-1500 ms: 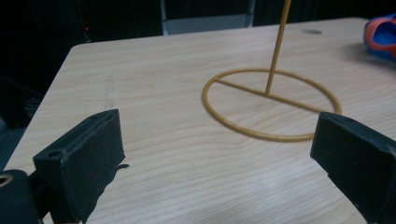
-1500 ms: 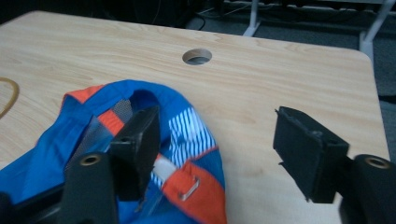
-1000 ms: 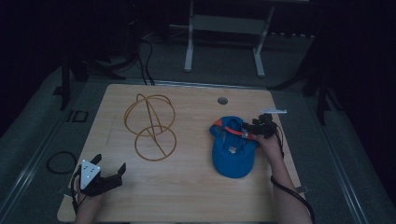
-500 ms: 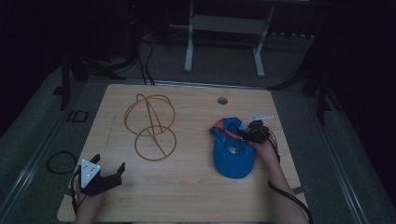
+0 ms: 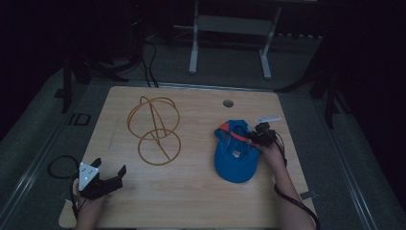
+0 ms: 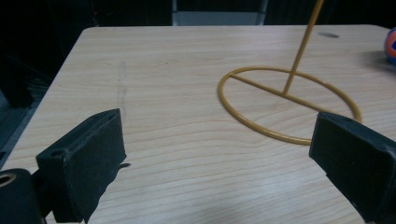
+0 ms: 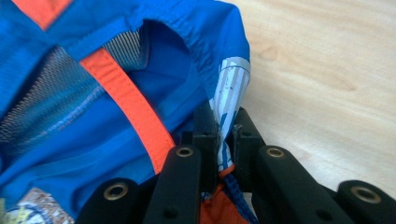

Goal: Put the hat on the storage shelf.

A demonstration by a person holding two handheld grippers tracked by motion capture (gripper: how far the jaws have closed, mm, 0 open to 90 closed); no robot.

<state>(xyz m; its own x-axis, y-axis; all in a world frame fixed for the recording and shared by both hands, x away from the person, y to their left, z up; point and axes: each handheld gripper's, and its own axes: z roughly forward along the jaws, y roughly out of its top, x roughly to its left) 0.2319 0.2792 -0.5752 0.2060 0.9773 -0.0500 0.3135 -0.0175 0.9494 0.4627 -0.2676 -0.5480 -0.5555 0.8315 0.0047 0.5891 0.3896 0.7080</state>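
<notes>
Your right claw (image 7: 223,140), just closed, pinches the blue cap's (image 5: 234,155) rim at right of the surface (image 5: 191,201); your left claw (image 6: 219,154) gapes wide, empty.

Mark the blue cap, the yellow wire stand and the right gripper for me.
blue cap (image 5: 235,165), high view, on the brim.
yellow wire stand (image 5: 159,147), high view, on the crossbar of its base ring.
right gripper (image 7: 223,135), right gripper view, between its jaws, pinched on the cap's rim.
</notes>
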